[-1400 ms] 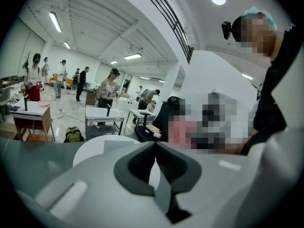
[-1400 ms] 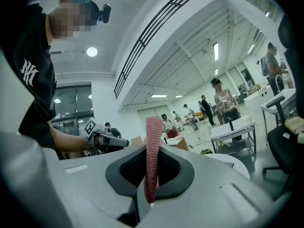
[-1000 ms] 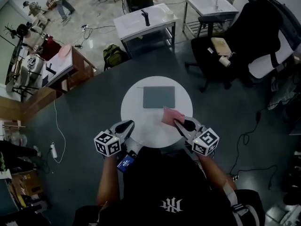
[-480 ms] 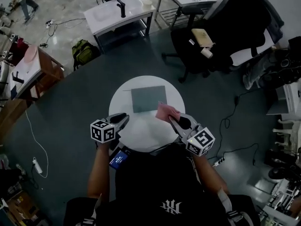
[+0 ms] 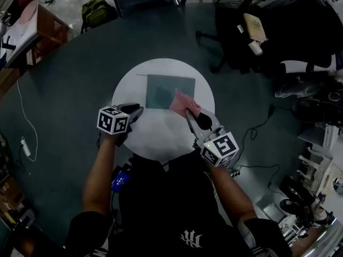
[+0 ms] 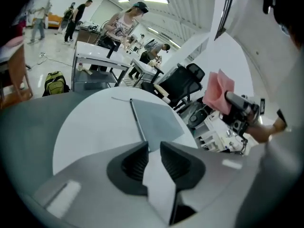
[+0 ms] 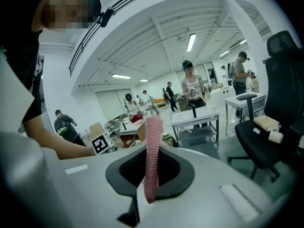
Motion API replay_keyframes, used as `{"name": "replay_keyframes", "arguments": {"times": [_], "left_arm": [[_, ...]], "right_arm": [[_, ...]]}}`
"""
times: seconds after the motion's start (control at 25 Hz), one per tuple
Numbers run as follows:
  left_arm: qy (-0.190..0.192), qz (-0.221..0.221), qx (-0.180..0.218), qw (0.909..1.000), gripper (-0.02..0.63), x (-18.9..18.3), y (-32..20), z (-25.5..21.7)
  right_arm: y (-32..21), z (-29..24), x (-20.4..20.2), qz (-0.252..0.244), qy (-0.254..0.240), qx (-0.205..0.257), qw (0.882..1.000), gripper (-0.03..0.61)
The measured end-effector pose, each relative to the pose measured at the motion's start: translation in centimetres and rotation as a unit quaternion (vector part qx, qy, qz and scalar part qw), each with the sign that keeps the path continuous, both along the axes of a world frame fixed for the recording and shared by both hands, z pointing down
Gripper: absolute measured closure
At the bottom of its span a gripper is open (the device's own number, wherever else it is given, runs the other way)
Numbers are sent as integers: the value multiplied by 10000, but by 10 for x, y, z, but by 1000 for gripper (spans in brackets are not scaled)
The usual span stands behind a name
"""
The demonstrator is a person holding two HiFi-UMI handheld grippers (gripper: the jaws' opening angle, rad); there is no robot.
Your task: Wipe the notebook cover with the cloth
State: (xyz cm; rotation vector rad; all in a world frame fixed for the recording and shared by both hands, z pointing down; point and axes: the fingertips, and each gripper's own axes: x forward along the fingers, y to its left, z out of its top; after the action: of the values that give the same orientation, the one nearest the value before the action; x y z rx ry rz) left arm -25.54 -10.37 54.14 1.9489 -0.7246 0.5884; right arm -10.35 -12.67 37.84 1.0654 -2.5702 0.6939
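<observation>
— Notebook?
— Grey-green notebook (image 5: 170,91), closed, flat on the far half of the round white table (image 5: 153,138) in front of you.
— Cloth?
— Pink knit cloth (image 5: 180,103), bunched, pinched in your right gripper (image 5: 188,113). It sits over the notebook's near right corner; contact unclear.

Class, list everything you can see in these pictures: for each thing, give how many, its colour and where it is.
notebook: one, grey, flat on the table's far half
cloth: one, pink, held by the notebook's right edge
table: one, white, round, centre
office chair: one, black, far right
backpack: one, green, on the floor far left
left gripper: one, grey, jaws slightly apart, empty, over the table's left side
right gripper: one, grey, shut on the cloth
</observation>
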Motion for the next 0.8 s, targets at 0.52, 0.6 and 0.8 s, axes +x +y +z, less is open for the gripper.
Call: {"name": "replay_keyframes", "arguments": {"times": [0.52,0.6,0.8], "left_arm": [[-244,-273,-232,9991,532,30,-16,48],[-348,-342,-191,9986,532,28,-18,51],[-410,-518,-319,9973,532,24,-23,61]], "right_arm": [[-59,131,-34,-644,626,286,9955,568],[-61,136,-47,-804,635,359,9941,571],[-75,150,-73,-957,815,481,9909,574]]}}
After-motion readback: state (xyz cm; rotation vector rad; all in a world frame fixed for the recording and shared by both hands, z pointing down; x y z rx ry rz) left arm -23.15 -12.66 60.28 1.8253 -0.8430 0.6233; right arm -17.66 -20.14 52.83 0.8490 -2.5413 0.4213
